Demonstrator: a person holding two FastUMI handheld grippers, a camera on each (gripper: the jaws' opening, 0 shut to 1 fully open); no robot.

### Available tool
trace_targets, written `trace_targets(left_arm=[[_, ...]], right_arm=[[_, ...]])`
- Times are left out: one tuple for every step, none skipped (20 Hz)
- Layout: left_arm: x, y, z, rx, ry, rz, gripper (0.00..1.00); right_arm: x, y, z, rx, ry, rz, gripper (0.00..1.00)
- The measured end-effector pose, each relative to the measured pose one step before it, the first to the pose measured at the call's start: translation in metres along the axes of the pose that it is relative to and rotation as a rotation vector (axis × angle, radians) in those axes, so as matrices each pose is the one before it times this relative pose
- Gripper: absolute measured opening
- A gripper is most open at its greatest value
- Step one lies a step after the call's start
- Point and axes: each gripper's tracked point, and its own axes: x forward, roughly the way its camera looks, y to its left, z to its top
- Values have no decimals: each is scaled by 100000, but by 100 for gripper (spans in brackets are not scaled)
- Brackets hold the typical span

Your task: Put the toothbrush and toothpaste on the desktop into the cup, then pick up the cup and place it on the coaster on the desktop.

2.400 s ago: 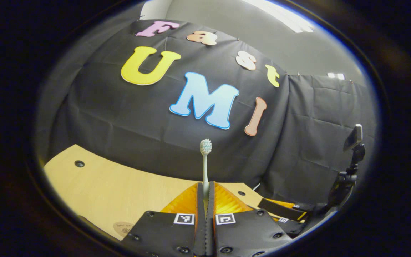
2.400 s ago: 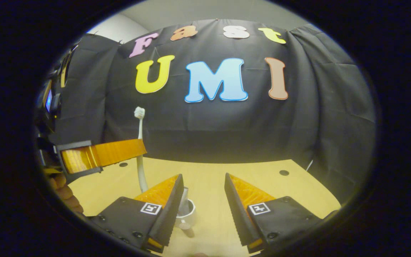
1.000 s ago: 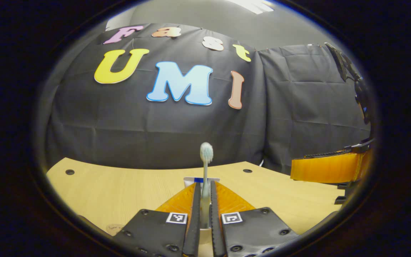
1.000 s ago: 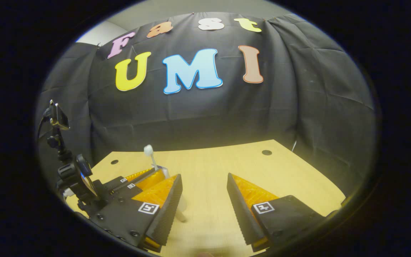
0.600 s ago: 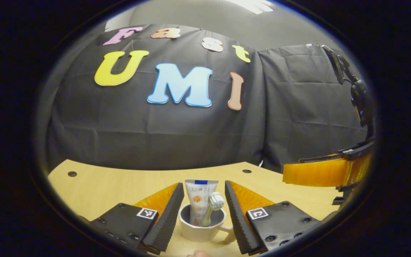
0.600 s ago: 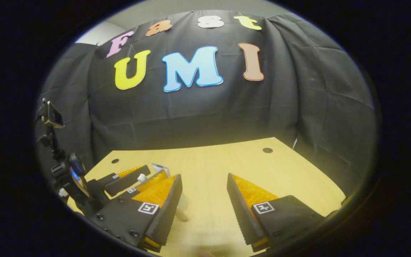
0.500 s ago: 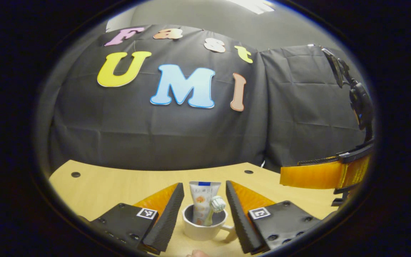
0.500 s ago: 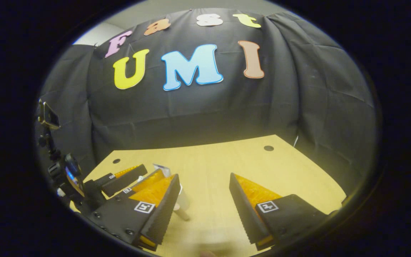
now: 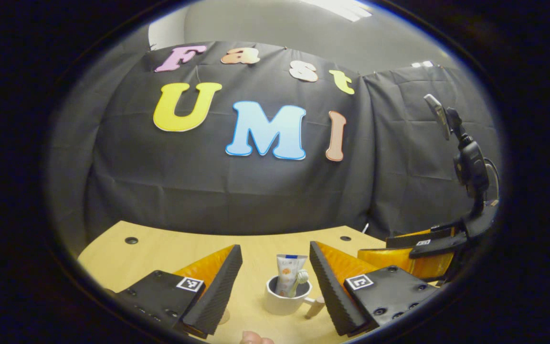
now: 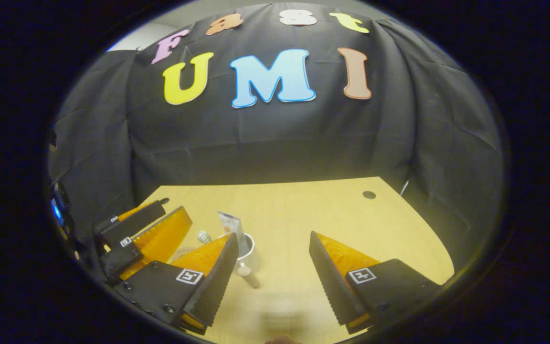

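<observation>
A white cup (image 9: 284, 302) stands upright on the wooden desk (image 9: 170, 251), its handle pointing right. The toothpaste tube (image 9: 288, 273) and the toothbrush (image 9: 300, 279) stand inside it, brush head up. My left gripper (image 9: 275, 247) is open, drawn back from the cup, which sits between and beyond its fingers. In the right gripper view the cup (image 10: 250, 255) lies just past the left finger, with the toothpaste tube (image 10: 229, 223) and the brush head (image 10: 203, 236) poking out. My right gripper (image 10: 273, 236) is open and holds nothing. A tan sliver, perhaps the coaster (image 9: 224, 316), peeks out by the left finger.
The right gripper (image 9: 416, 249) with its phone mount (image 9: 468, 160) hovers at the desk's right edge in the left gripper view. The left gripper (image 10: 148, 229) shows left of the cup in the right gripper view. Black cloth walls close the back. The desk (image 10: 332, 210) has small holes (image 10: 368, 194).
My left gripper lowered the toothbrush into the cup, opened, let it go, and pulled back. The right gripper stayed open and tilted down toward the cup.
</observation>
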Motion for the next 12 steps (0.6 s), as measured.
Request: trace_targets(left_arm=[[-595, 235, 441, 432, 237, 1164, 92], [-677, 200, 474, 419, 231, 1930, 92], [-579, 380, 573, 194, -140, 1567, 93], [-530, 300, 394, 78, -15, 1674, 93], [-511, 313, 451, 5, -44, 1743, 93], [-529, 373, 377, 75, -138, 1971, 93], [-501, 279, 405, 166, 115, 1305, 94], [-390, 305, 314, 274, 45, 1458, 94], [-382, 389, 220, 295, 280, 1297, 94], [-188, 477, 196, 211, 225, 1803, 94], [-233, 569, 178, -299, 165, 1842, 94], [-298, 446, 110, -826, 243, 1440, 93]], right_arm=[[113, 237, -375, -2460, 2683, 1367, 95], [292, 401, -630, -2704, 2884, 1917, 95], [228, 404, -449, -2561, 2850, 2020, 95], [341, 426, -417, -2260, 3114, 2318, 95], [362, 391, -450, -1660, 3346, 2006, 95], [388, 305, -732, -1055, 3958, 1749, 95], [442, 241, -591, -349, 4356, 1865, 95], [627, 367, -691, 554, 4748, 1955, 94], [443, 310, -563, 799, 4957, 1943, 95], [638, 119, -441, 903, 3984, 1350, 95], [321, 89, -80, 700, 2533, 1144, 95], [405, 10, -270, -63, 2761, 95, 96]])
